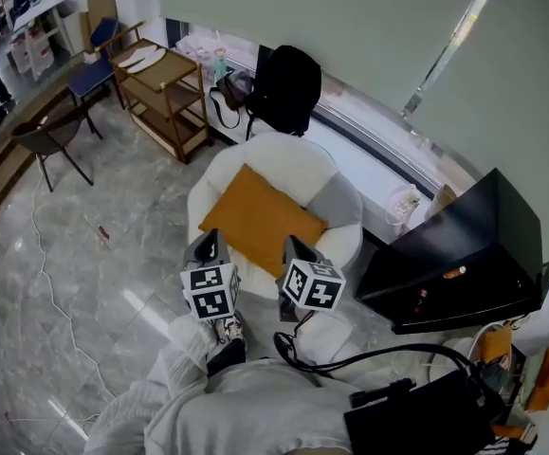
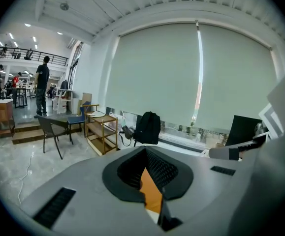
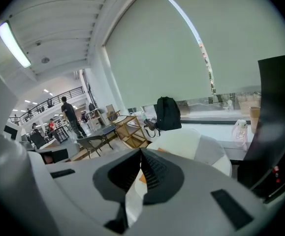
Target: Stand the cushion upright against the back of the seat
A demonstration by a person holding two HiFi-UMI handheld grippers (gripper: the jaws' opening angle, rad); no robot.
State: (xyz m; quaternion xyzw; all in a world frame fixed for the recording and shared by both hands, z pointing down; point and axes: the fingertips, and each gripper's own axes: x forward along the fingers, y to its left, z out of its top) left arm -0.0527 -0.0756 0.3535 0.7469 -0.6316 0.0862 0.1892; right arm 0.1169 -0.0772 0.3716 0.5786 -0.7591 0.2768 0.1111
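Grey marbled floor point(image 1: 113, 282), pale roller blind point(image 2: 181, 77) over long window sill point(image 1: 369, 129), wooden trolley shelf point(image 1: 165, 83), dark chair point(image 1: 54, 136), black backpack point(image 1: 283, 88) by the sill, ceiling strip light point(image 3: 14, 45), distant mezzanine railing point(image 2: 26, 57).

In the head view I lose parts of the near edges of the cushion point(image 1: 255, 216) and the front edge of the seat point(image 1: 283, 159) behind the left gripper point(image 1: 208, 246) and right gripper point(image 1: 295, 249). The left gripper view gives me only an orange sliver of cushion.
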